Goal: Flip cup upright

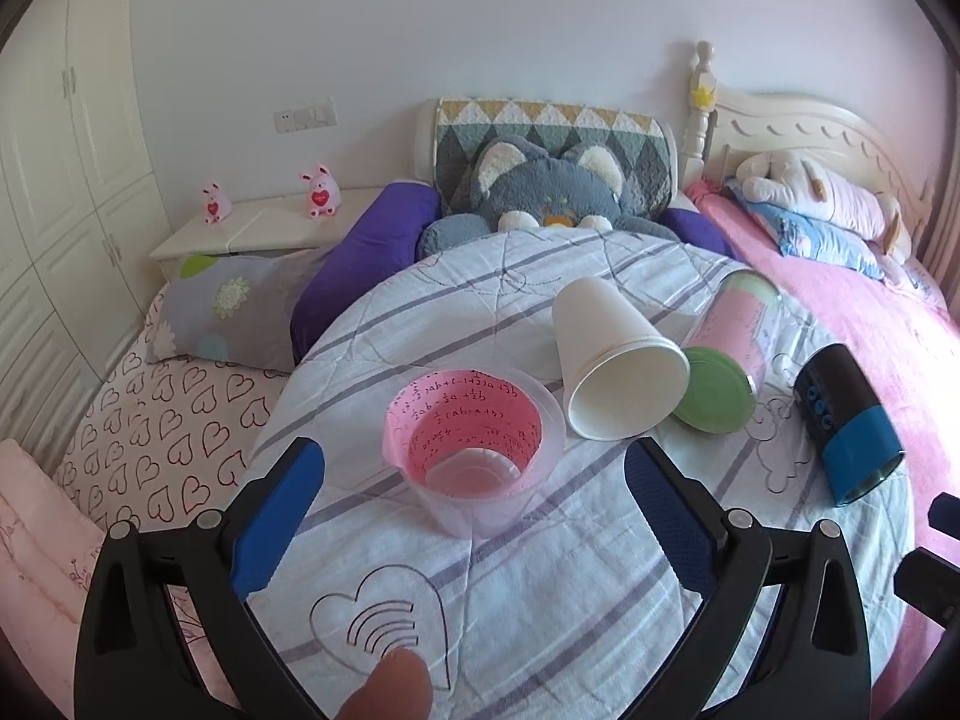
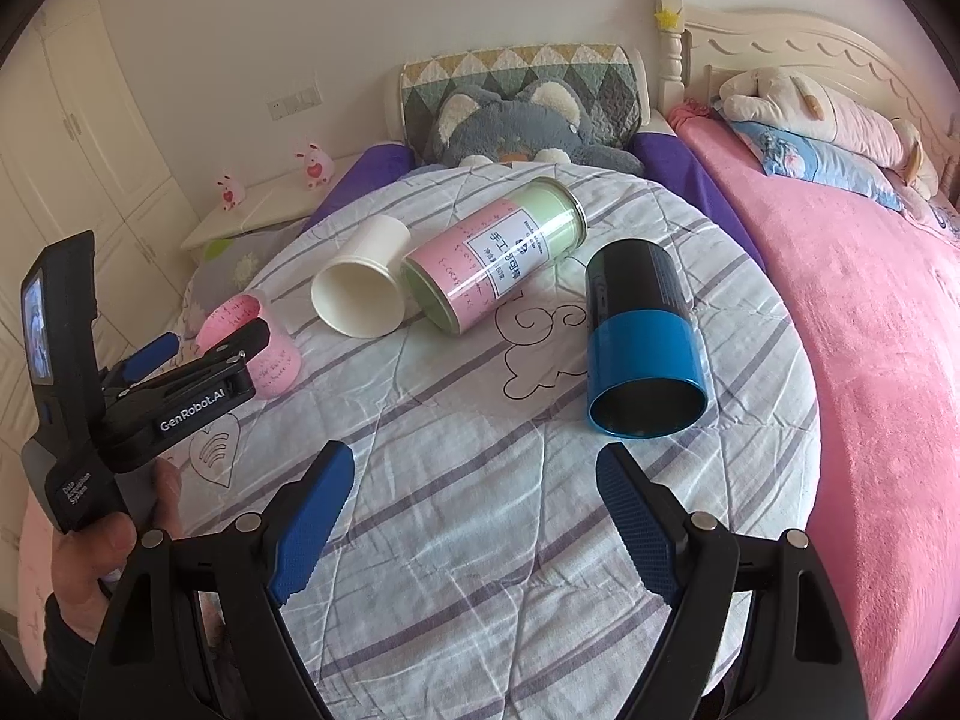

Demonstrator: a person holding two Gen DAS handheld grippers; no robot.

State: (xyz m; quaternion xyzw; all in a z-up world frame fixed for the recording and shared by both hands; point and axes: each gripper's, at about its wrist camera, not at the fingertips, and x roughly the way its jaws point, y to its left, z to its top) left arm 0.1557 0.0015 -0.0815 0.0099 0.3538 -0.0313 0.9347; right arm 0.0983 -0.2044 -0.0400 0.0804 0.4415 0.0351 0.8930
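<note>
A clear plastic cup with pink paper inside (image 1: 474,450) stands upright on the round striped table (image 1: 540,600), just ahead of my open left gripper (image 1: 474,492); it also shows in the right wrist view (image 2: 252,342). A white paper cup (image 1: 612,366) (image 2: 363,282) lies on its side, mouth toward me. A pink and green can (image 1: 732,348) (image 2: 492,258) and a black and blue cup (image 1: 846,426) (image 2: 642,348) also lie on their sides. My right gripper (image 2: 474,504) is open and empty, short of the black and blue cup.
The table stands against a bed with a pink blanket (image 2: 870,330) on the right and a heart-print sheet (image 1: 168,420) on the left. A grey plush toy (image 1: 552,192) and pillows lie behind the table. The left gripper's body (image 2: 150,384) is at the table's left edge.
</note>
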